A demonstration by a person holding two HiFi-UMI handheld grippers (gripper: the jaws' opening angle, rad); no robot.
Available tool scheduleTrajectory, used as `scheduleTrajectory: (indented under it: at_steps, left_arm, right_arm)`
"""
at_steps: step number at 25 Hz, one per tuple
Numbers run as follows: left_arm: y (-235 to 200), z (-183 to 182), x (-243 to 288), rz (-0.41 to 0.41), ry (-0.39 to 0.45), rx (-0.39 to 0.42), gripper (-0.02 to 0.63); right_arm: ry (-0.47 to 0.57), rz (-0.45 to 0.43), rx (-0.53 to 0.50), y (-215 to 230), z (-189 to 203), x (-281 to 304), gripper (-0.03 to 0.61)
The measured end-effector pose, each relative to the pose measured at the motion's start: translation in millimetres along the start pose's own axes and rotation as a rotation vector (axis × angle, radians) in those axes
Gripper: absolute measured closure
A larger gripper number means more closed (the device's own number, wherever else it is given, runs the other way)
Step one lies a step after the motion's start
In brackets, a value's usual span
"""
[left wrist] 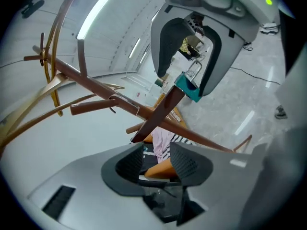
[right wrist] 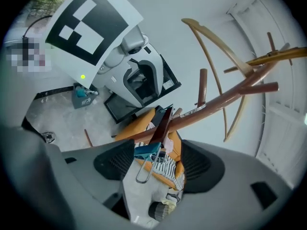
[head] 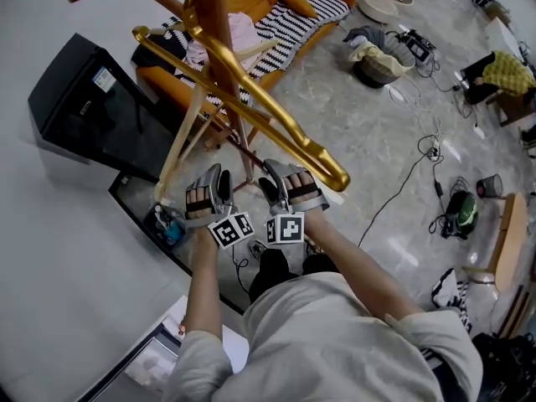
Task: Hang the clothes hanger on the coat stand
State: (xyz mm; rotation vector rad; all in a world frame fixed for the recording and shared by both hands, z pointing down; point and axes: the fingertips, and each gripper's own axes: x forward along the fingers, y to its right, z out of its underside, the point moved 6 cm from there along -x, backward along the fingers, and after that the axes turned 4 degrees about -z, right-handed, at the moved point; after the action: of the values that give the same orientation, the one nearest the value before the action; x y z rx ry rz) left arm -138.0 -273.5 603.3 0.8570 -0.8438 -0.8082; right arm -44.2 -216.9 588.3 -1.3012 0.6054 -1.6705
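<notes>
While its fingers (right wrist: 115,163) gape, the right gripper (right wrist: 157,163) straddles the hanger (right wrist: 162,126)

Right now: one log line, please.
left gripper open, empty | right gripper open, hanger clip between jaws, ungripped | hanger crosses coat stand branch

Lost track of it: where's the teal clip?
Right gripper view, low centre: the teal clip shows between the right tool's open jaws, on the dark hanger bar, below a coat stand branch.
</notes>
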Motion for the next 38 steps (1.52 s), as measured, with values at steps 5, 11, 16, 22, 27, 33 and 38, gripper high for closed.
scheduleTrajectory:
  at_steps: [5, 11, 16, 22, 27, 33, 38]
  left_arm:
    - [4, -18, -29, -0.012, -0.055, -0.099, 0.440]
    - [5, -37, -62, -0.042, -0.100, -0.258, 0.440]
    - [15, -49, -83, -0.031, -0.122, -0.464, 0.440]
    - [22, -84, -111, -0.082, -0.075, -0.861, 0.446]
    - [21, -118, -146, -0.149, -0.046, -1.019, 0.568]
    - [18, -145, -176, -0.227, -0.027, -1.112, 0.604]
    - [10, -155, -201, -0.268, -0.011, -1.141, 0.604]
  right_arm:
    - [0.086, -0.004, 0.029, 2, 6, -23, 0.302]
    - [0.203, -0.022, 0.150, 7, 13, -51, 0.302]
    - [0.317, -0.065, 0.292, 14, 31, -75, 0.304]
    - [0.408, -0.137, 0.494, 24, 59, -105, 0.305]
    - [0.468, -0.116, 0.531, 28, 75, -135, 0.489]
    - [0.538, -0.128, 0.578, 28, 79, -161, 0.573]
    - [0.594, -0.184, 0.652, 32, 71, -183, 0.574]
